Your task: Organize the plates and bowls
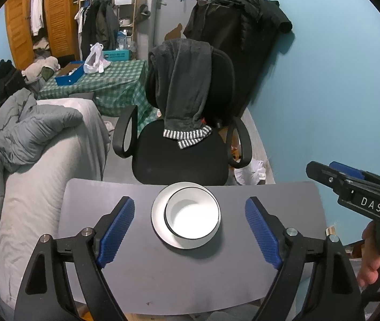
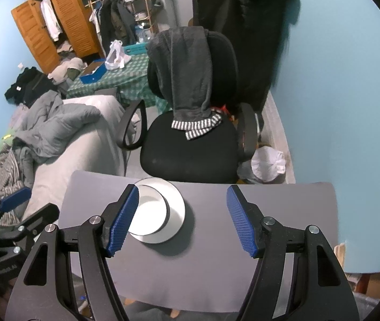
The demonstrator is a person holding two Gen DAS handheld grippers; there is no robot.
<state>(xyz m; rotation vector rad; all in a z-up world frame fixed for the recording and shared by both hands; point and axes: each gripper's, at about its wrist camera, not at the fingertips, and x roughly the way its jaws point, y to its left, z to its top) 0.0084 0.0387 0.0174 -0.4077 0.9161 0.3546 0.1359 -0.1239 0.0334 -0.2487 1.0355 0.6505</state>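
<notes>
A white bowl (image 1: 192, 214) with a dark rim sits on a white plate (image 1: 159, 214) at the far middle of the grey table (image 1: 163, 272). My left gripper (image 1: 190, 227) is open and empty, held above the table with the bowl between its blue pads. My right gripper (image 2: 183, 218) is open and empty above the table, to the right of the dishes. In the right wrist view the bowl (image 2: 149, 214) on the plate (image 2: 175, 208) lies partly behind the left finger. Each gripper shows in the other's view: the right (image 1: 350, 184) and the left (image 2: 10, 208).
A black office chair (image 1: 181, 144) draped with grey clothing stands just beyond the table's far edge. A bed with grey bedding (image 1: 42, 139) lies to the left. A blue wall (image 1: 337, 107) runs along the right. A white-lined bin (image 2: 267, 165) stands by the chair.
</notes>
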